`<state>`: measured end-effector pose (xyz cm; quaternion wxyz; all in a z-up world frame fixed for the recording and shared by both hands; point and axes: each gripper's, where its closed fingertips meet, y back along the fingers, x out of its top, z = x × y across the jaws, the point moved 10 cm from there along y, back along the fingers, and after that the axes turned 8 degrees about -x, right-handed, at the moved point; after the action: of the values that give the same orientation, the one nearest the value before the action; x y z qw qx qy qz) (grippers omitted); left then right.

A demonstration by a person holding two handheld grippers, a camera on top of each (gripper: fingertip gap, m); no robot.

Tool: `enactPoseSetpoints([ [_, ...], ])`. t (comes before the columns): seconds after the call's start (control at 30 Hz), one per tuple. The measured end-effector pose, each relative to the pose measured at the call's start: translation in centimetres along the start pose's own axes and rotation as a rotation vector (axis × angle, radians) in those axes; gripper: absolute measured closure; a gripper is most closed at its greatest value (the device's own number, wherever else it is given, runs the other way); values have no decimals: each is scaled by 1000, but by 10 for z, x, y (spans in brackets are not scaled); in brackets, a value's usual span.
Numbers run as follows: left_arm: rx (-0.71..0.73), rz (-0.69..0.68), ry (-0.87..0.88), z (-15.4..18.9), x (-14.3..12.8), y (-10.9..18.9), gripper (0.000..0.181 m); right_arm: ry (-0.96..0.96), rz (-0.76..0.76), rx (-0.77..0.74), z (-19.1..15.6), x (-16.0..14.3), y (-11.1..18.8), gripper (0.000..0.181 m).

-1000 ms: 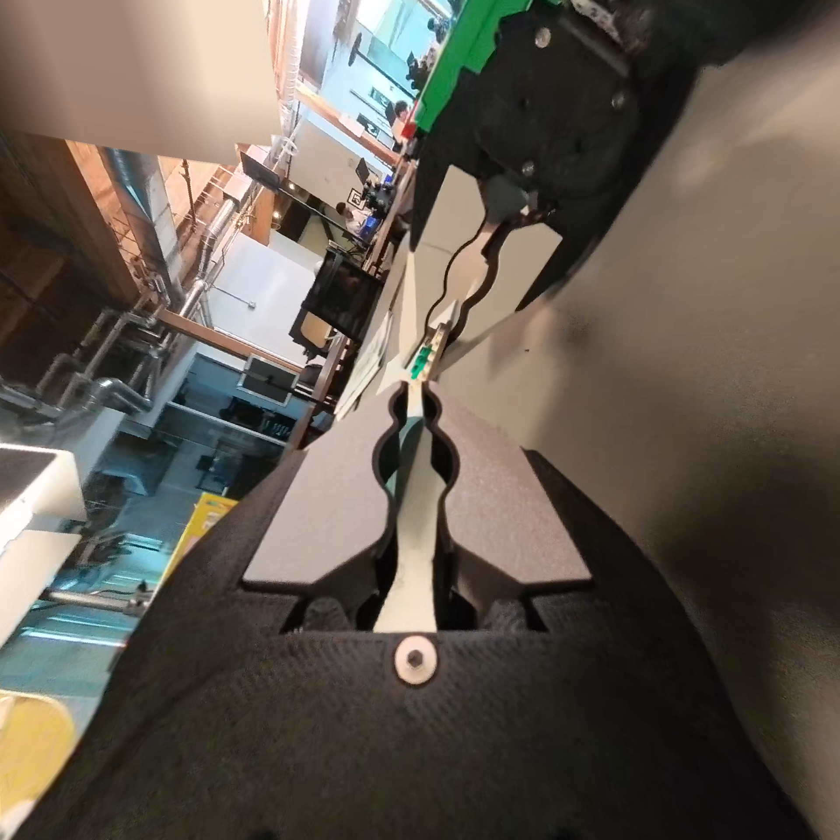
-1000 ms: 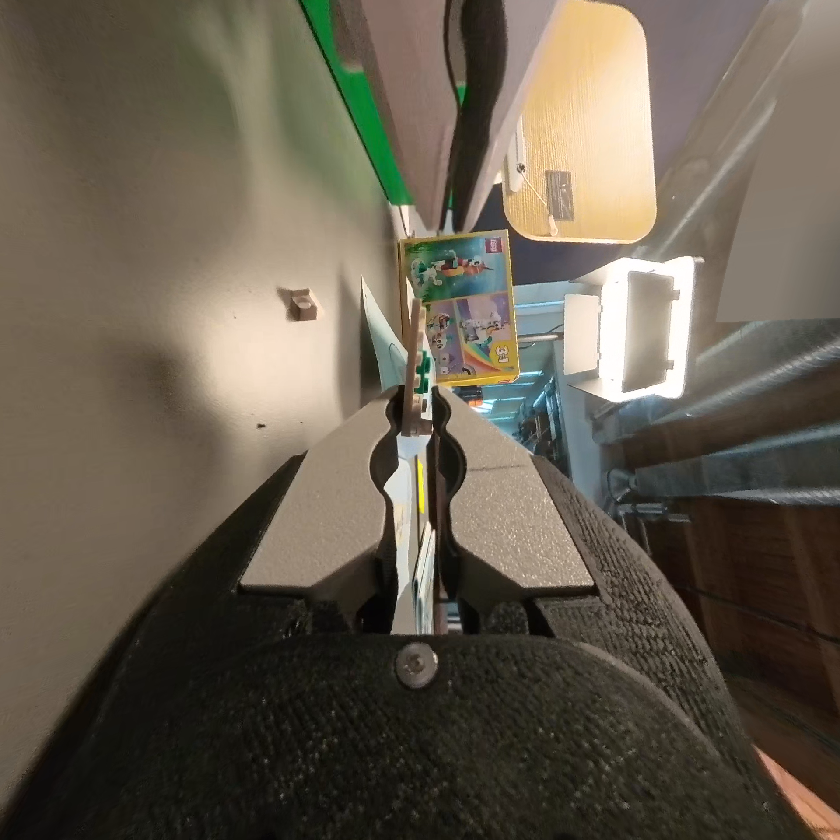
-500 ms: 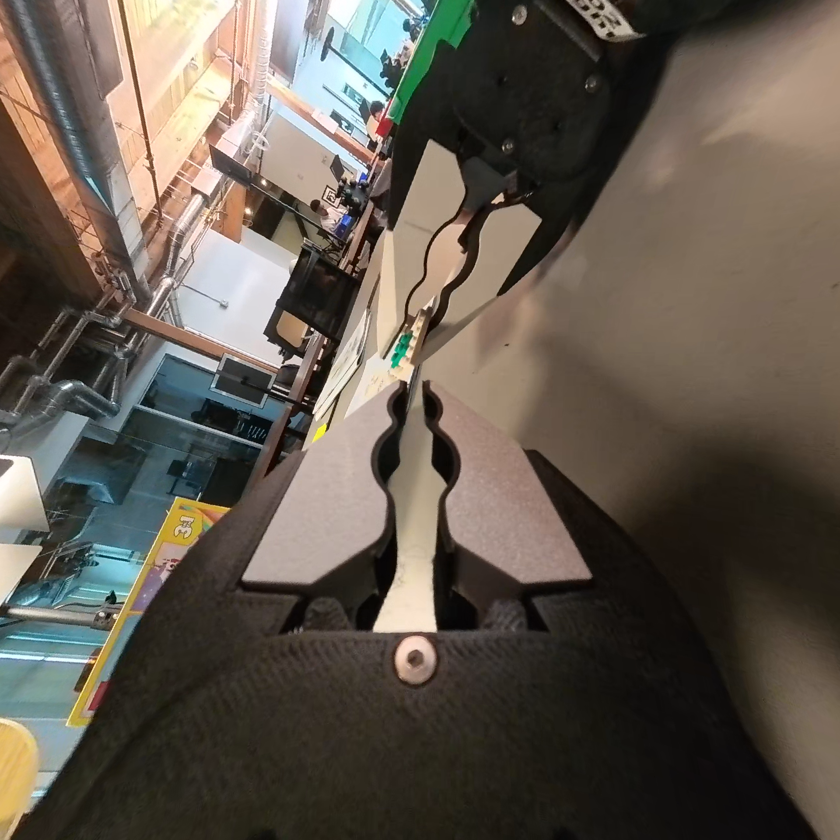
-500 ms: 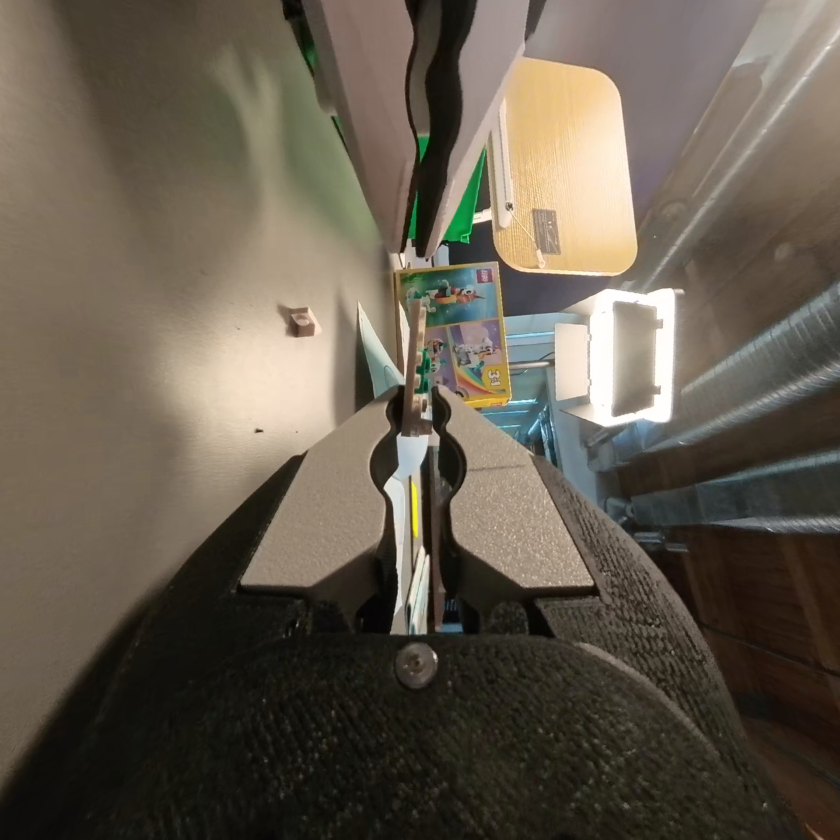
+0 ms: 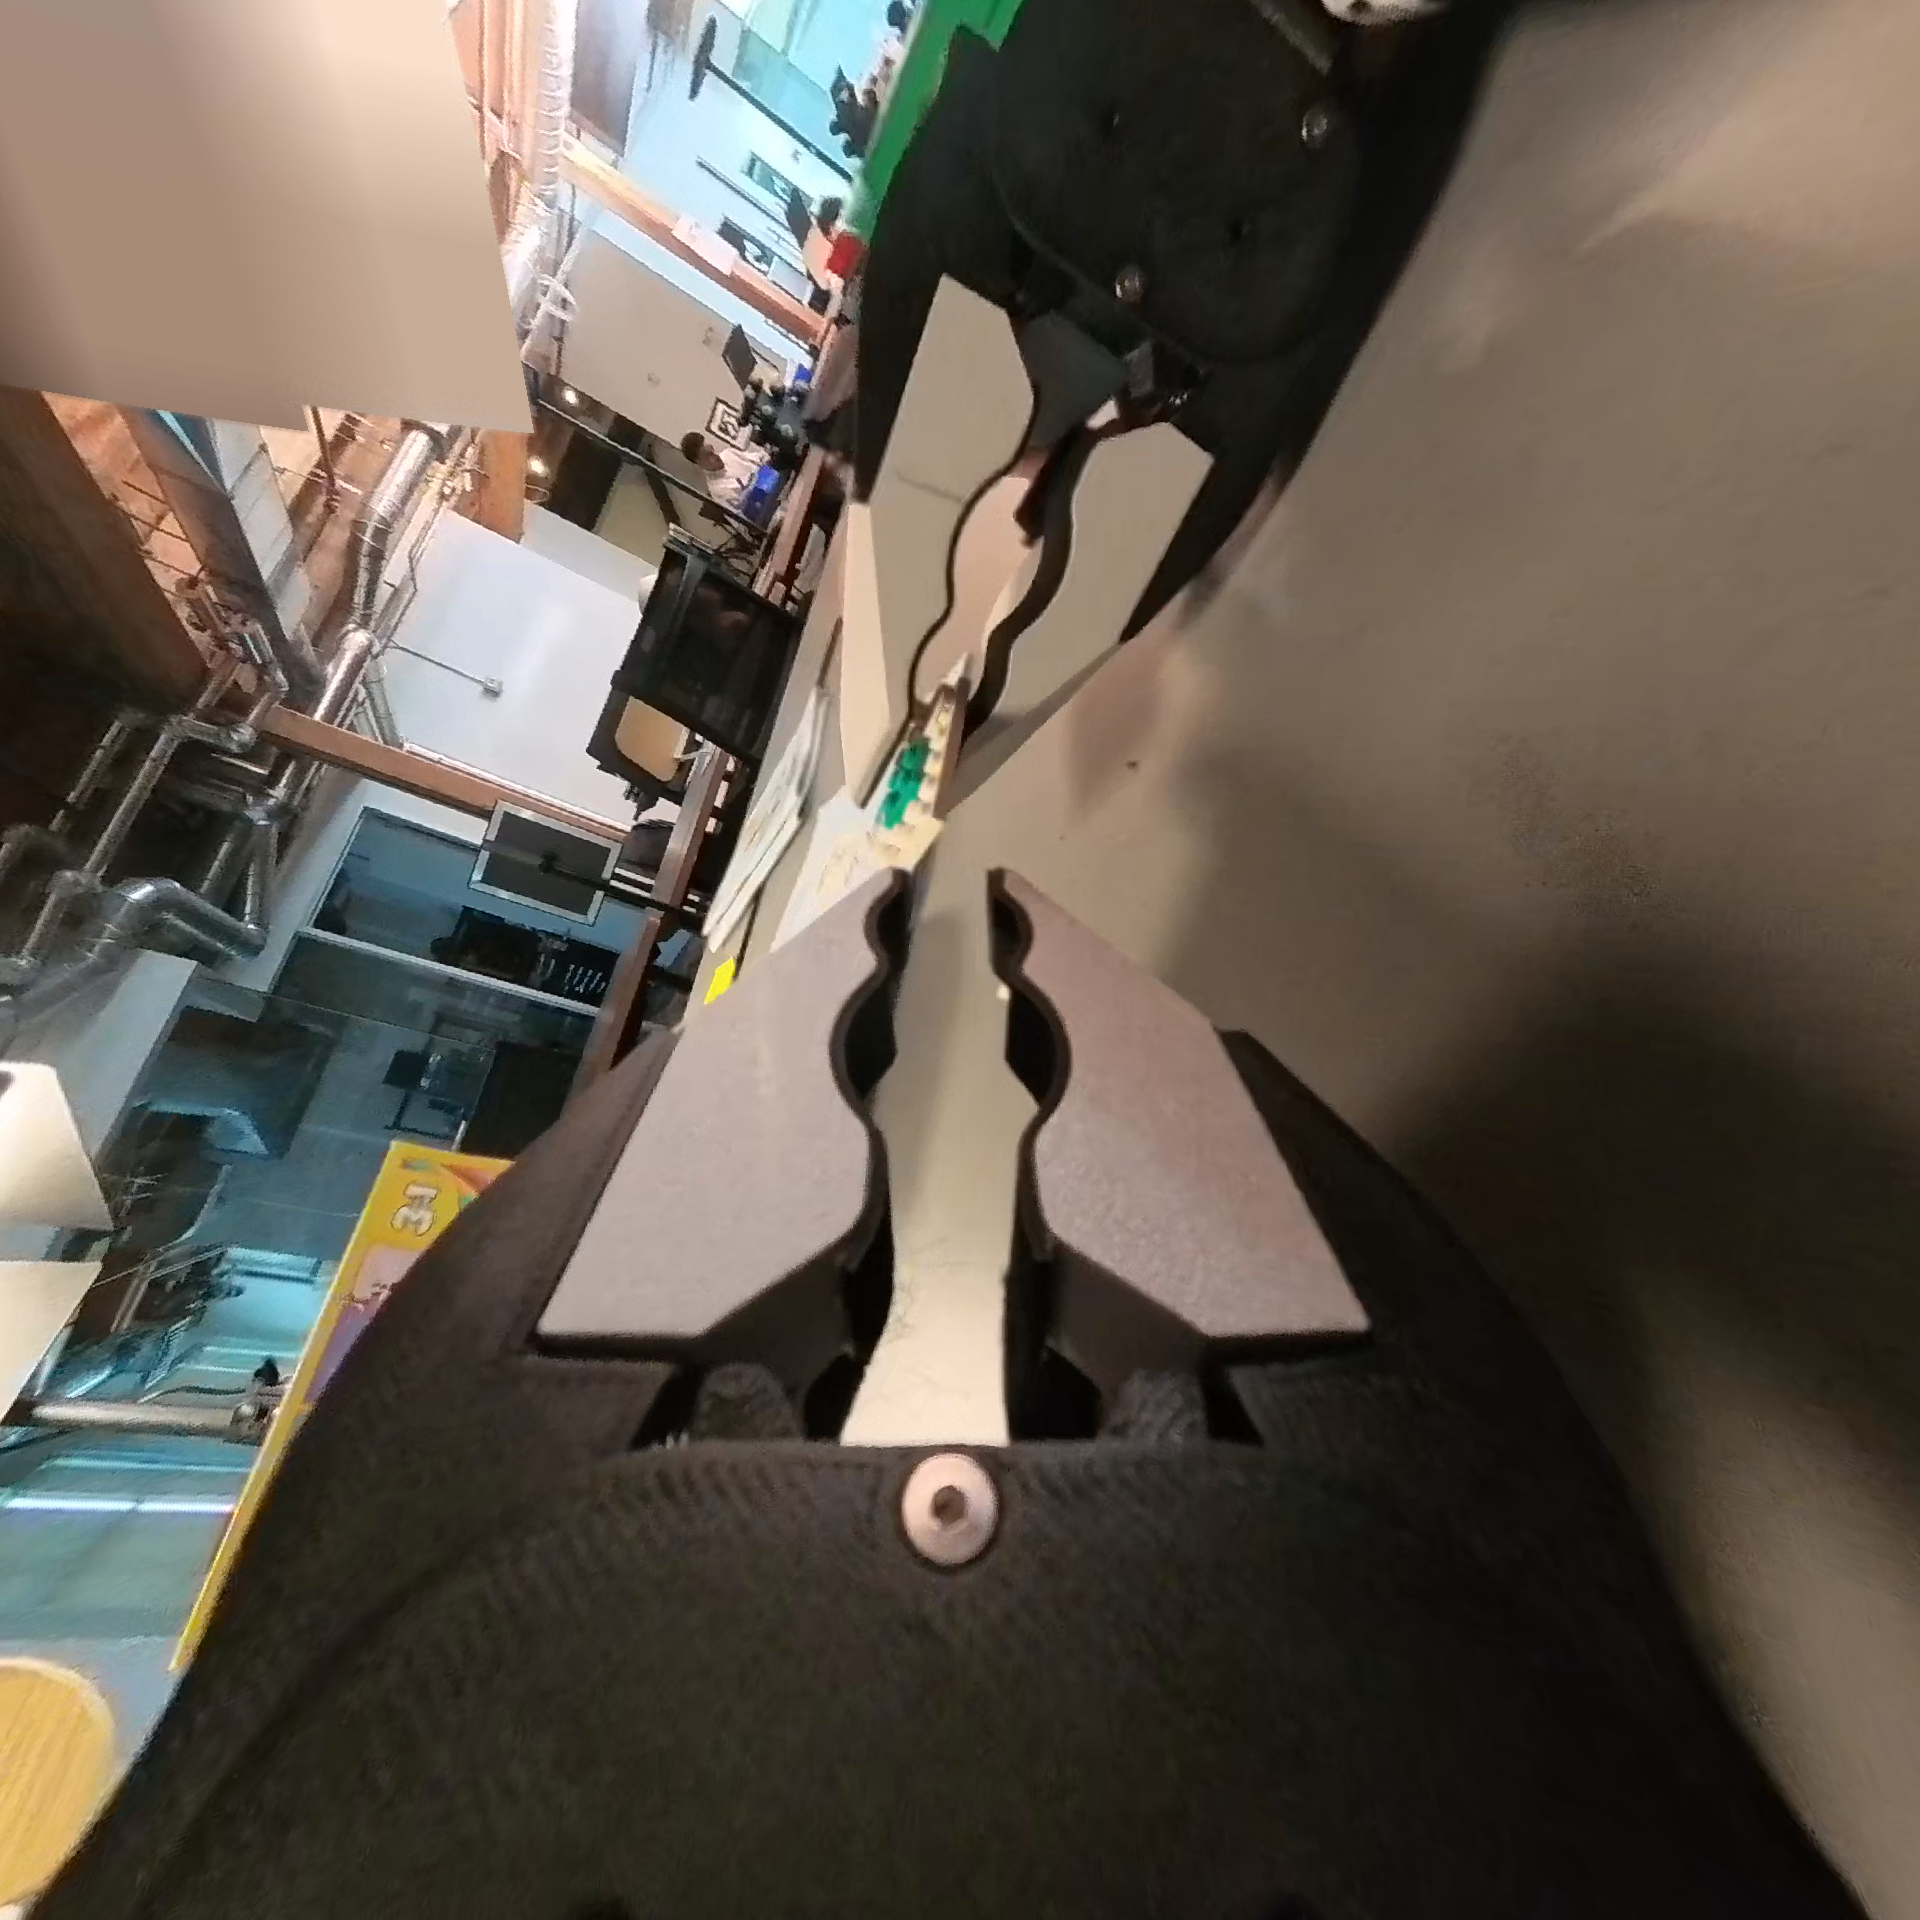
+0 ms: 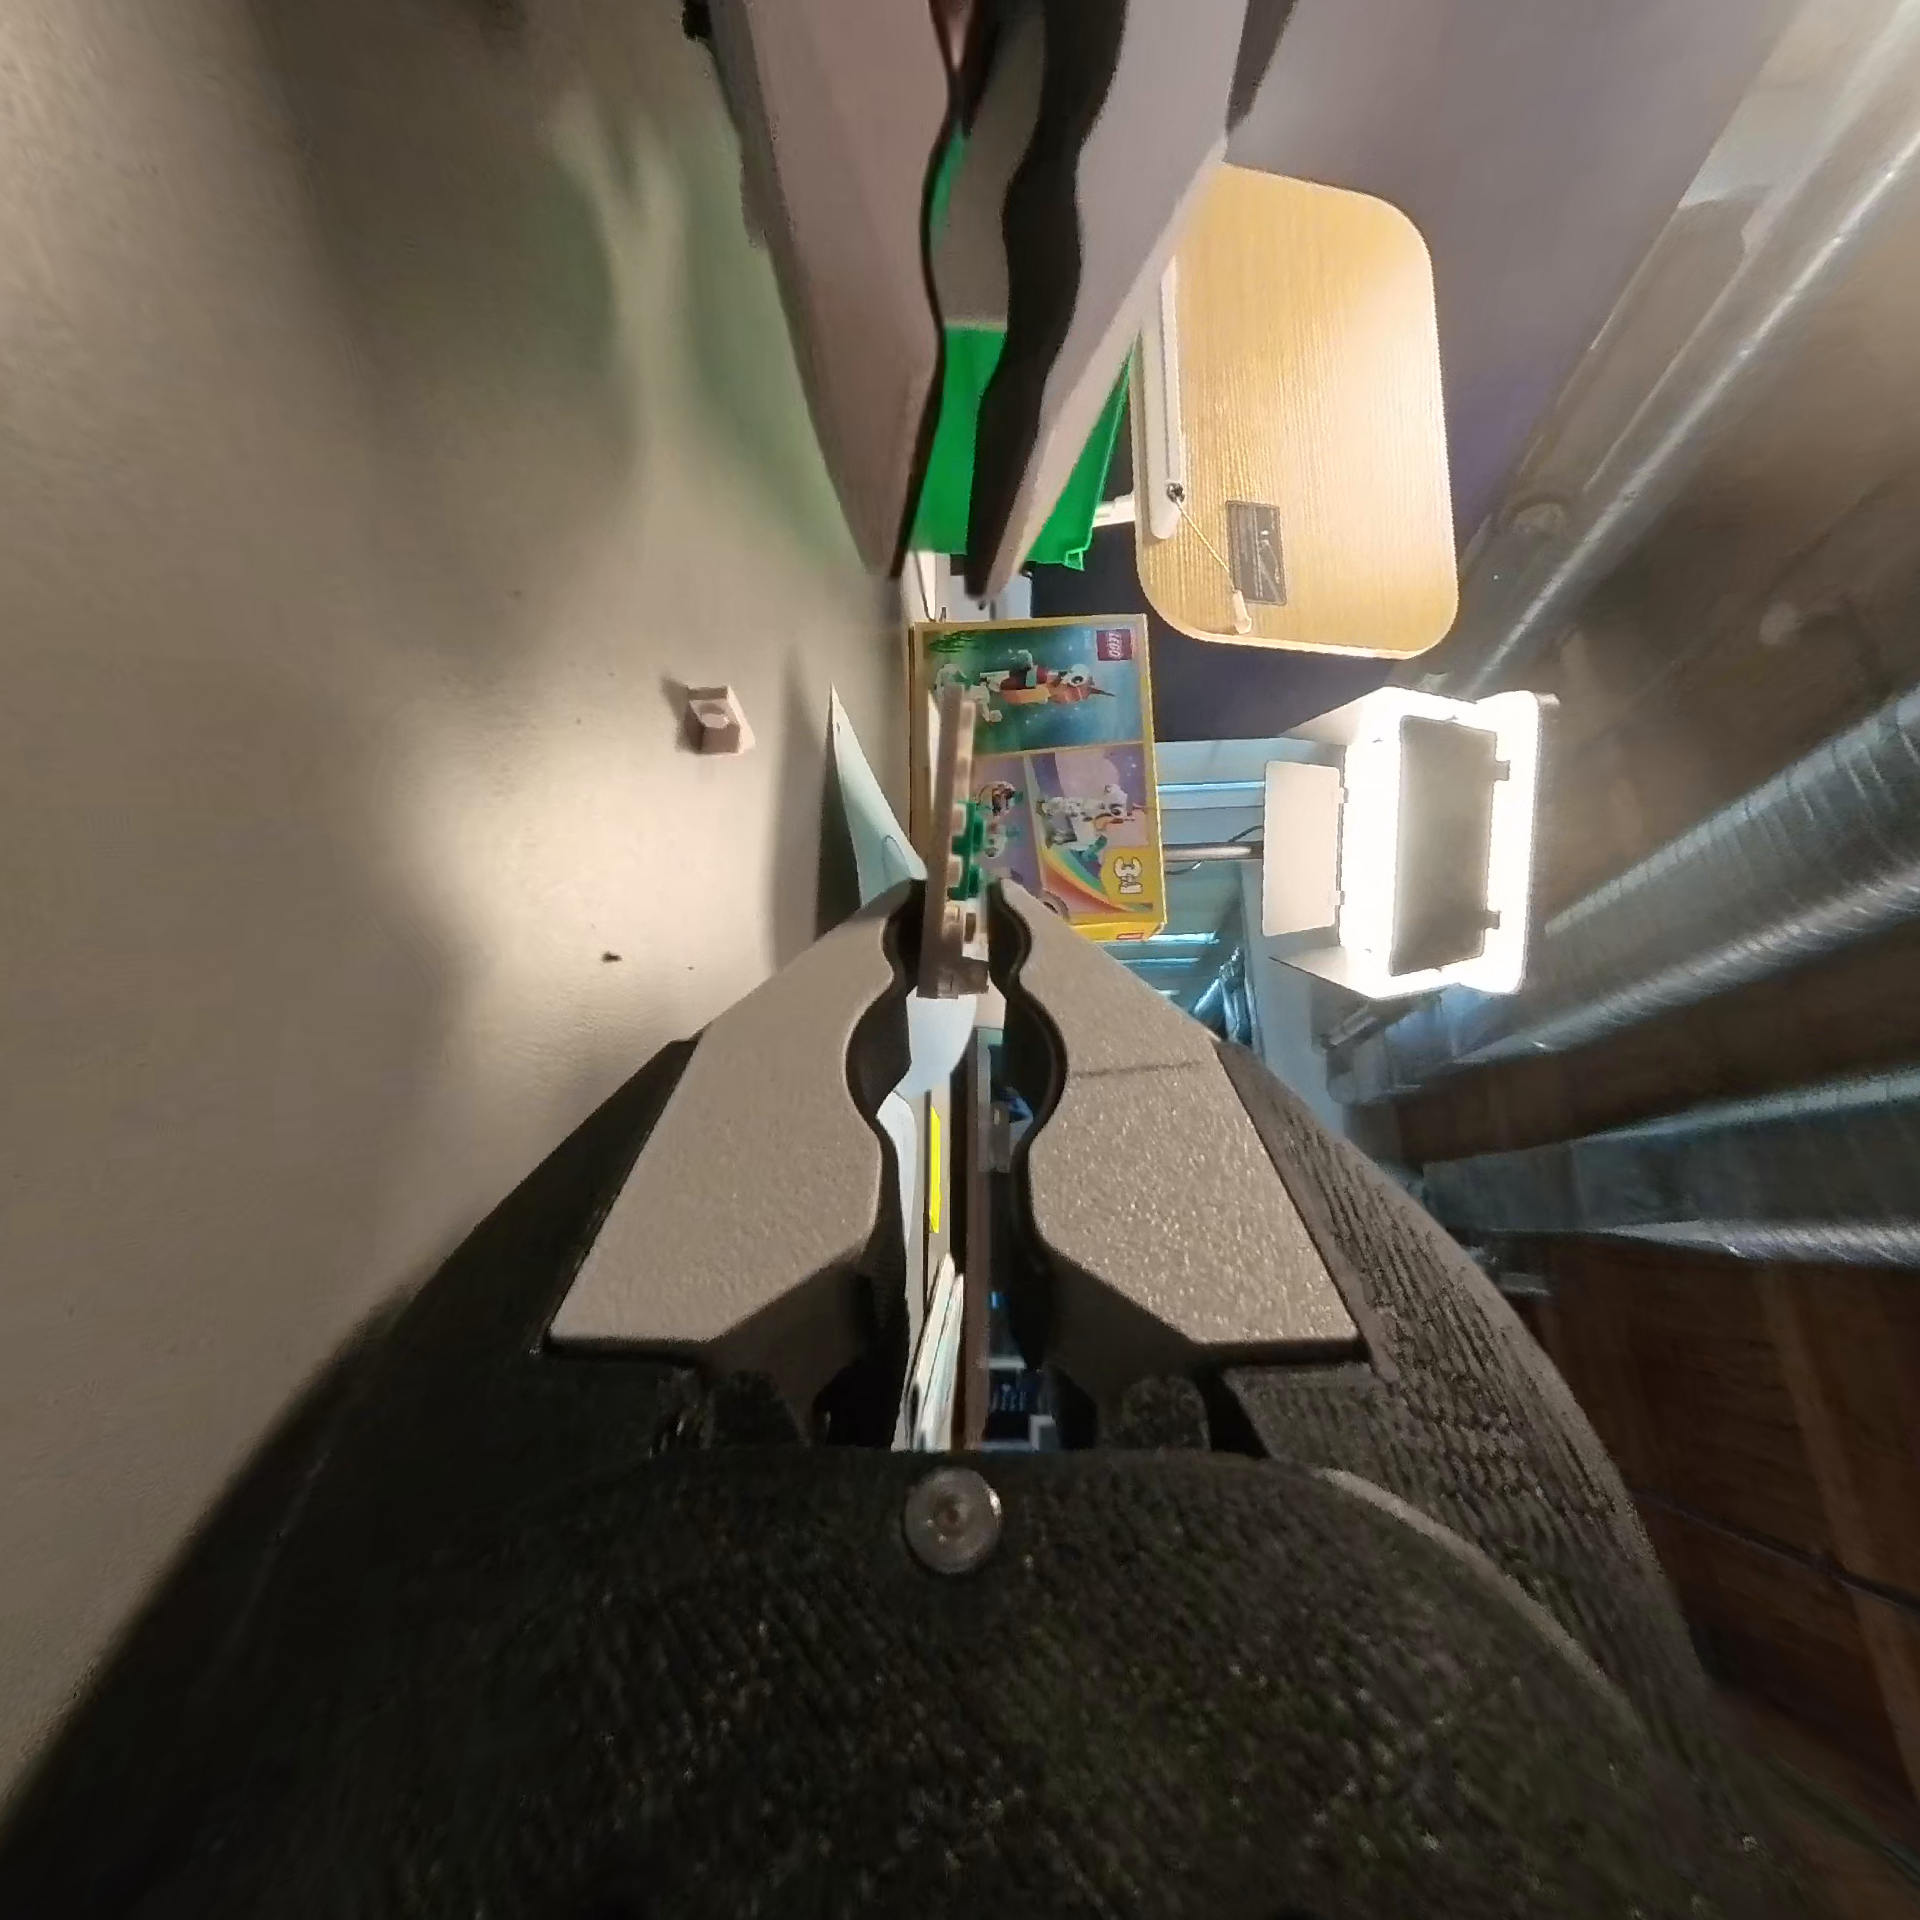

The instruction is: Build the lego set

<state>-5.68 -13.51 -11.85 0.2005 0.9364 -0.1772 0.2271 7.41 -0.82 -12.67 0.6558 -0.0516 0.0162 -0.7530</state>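
My right gripper [image 6: 954, 904] is shut on a thin tan lego plate assembly [image 6: 951, 790] with a green piece on it, held edge-on in the air beside the grey table [image 6: 312, 623]. In the left wrist view the same assembly [image 5: 920, 727] sticks out of the right gripper [image 5: 909, 800]. My left gripper [image 5: 945, 883] is open and empty, its tips a short way from the plate's end. It also shows at the top of the right wrist view [image 6: 935, 577]. A small tan lego piece [image 6: 713, 717] lies alone on the table.
The yellow lego box [image 6: 1039, 769] stands behind the assembly, next to a paper booklet [image 6: 862, 831]. A green sheet [image 6: 997, 447], a wooden board [image 6: 1299, 416] and a bright light panel [image 6: 1423, 831] are farther back. The box edge shows at lower left [image 5: 364, 1299]. The grippers' ends are close to 6 cm from one another.
My left gripper was shut at the plate's end a second ago. It has opened and pulled back a little. The right gripper still holds the assembly.
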Motion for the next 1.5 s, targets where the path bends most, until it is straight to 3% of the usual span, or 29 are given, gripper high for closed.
enactPoseSetpoints([
  [0.2,-23,-23,71,0,5,-6,161,200,46,22,-5,-5,6,171],
  [0.37,-134,-61,469,-15,13,-20,130,259,45,-3,-3,-5,9,172],
  [0.5,-181,-54,649,-23,13,-27,125,276,63,-38,1,0,11,172],
  [0.67,-183,-32,654,-22,17,-29,149,296,86,-53,3,5,15,172],
  [0.83,-239,-51,696,-22,15,-31,149,281,120,-19,2,-4,20,164],
  [1.0,-380,-101,699,-14,19,-36,149,231,-108,-51,14,-68,28,151],
  [1.1,-485,-120,662,-5,25,-38,149,-8,-182,-95,24,-91,32,153],
  [1.2,-536,-131,631,1,31,-37,149,-207,-207,-142,33,-100,32,155],
  [1.43,-539,-105,635,1,31,-35,149,-198,-214,-124,27,-101,29,157],
  [1.5,-518,-106,624,0,30,-34,148,-202,-214,-118,26,-102,30,165],
])
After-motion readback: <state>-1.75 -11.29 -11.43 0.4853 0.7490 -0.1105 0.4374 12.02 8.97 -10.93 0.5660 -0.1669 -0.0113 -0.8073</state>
